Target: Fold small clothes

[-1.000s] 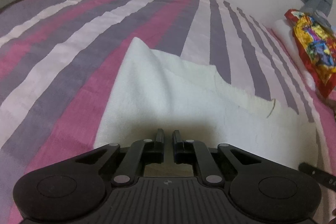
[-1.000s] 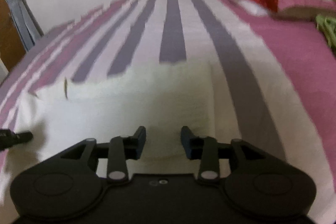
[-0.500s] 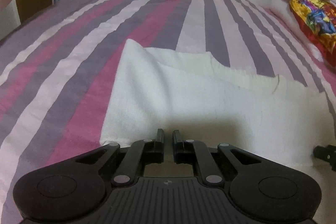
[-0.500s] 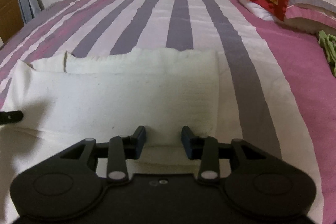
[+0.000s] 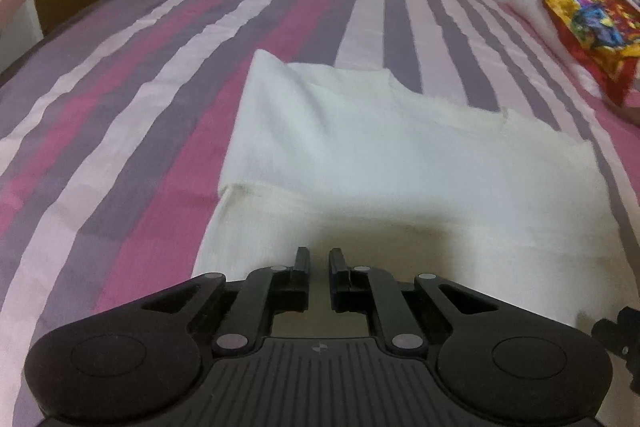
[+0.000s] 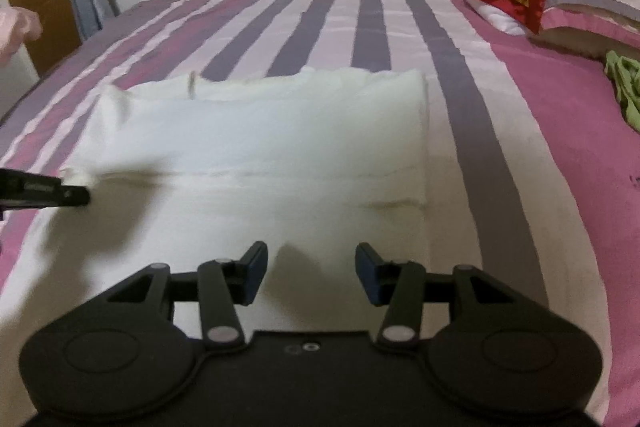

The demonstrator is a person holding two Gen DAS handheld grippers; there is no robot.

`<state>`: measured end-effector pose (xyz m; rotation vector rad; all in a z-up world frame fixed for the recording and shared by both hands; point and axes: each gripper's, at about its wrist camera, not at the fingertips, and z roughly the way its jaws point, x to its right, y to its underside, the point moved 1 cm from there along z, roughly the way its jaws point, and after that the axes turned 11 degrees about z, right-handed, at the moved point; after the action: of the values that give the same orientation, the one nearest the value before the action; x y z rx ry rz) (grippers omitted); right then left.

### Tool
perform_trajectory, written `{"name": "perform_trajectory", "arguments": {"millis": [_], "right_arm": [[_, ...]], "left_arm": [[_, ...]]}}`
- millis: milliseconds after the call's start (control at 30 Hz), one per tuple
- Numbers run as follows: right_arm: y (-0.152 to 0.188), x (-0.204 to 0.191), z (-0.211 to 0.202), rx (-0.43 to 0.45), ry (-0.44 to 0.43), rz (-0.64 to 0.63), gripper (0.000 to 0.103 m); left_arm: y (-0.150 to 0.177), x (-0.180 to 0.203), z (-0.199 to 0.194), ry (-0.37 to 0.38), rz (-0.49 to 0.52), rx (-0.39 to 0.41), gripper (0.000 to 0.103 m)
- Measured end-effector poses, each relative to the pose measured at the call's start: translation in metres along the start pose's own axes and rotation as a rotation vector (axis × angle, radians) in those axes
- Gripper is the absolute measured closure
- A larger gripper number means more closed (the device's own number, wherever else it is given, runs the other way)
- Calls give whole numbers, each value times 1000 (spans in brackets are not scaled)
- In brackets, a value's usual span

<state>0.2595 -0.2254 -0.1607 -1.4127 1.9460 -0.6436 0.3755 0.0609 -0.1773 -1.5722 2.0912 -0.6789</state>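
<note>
On the striped bedspread [image 5: 168, 75] we are looking at a white garment [image 5: 400, 155] lying folded over itself, its upper layer ending in a straight edge across the lower one. We are keeping our left gripper [image 5: 319, 263] closed on nothing above the near hem, while our right gripper [image 6: 311, 259] is opening its jaws over the cloth, gripping nothing.

Left gripper [image 5: 319, 263] angled downward, jaws drawn nearly together, nothing visible between the fingers. Right gripper [image 6: 311, 263] alongside, also tilted down, jaws opening, empty gap between its fingers [image 6: 256, 259]
</note>
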Motion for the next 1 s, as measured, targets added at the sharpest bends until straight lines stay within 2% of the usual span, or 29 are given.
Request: {"name": "perform_trajectory", "arguments": {"millis": [167, 300, 500, 633, 1000], "right_arm": [[35, 2, -34, -38, -40, -17, 49], [65, 6, -58, -50, -40, -26, 47], [108, 11, -74, -90, -20, -24, 42], [120, 11, -90, -79, -28, -20, 42], [145, 17, -115, -112, -27, -6, 36]], "left_arm": [[29, 0, -27, 17, 4, -11, 95], [57, 2, -47, 38, -15, -26, 95], [102, 15, -72, 46, 33, -42, 95], [124, 22, -88, 26, 74, -47, 95], [152, 24, -118, 44, 86, -63, 95]]}}
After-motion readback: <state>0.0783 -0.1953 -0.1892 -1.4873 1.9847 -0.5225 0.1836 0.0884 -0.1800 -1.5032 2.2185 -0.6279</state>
